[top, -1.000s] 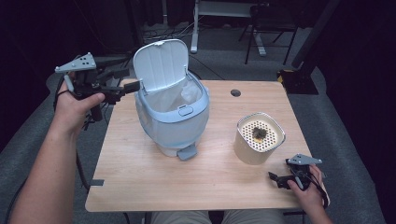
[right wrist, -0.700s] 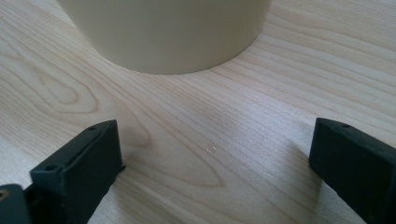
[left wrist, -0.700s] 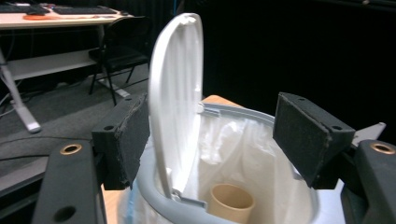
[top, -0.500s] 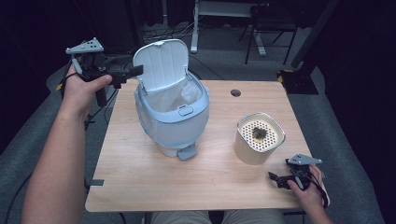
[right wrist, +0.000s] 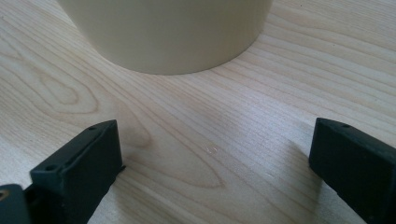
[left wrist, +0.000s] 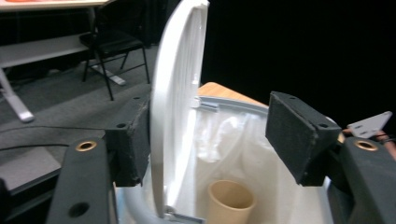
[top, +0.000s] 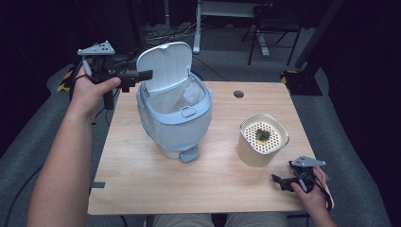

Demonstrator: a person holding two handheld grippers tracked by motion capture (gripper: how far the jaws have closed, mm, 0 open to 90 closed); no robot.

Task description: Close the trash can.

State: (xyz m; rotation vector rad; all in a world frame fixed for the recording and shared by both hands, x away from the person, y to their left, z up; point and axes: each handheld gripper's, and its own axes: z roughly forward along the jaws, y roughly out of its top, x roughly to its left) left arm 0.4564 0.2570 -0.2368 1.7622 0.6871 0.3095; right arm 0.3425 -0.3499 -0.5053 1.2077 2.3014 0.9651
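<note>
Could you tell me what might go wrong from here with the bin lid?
The left tongs have just been closing with the raised lid between them, one pad touching it, the other clear; an off-centre pinch may twist the lid or rock the bin. A beige cup stands inside the liner and could tip.

Right gripper: jaws are seen spread wide, nothing gripped between them. Bare wooden tabletop is seen under and between the jaws. Cream container is seen ahead of the jaws, standing on the table, well apart from both.
</note>
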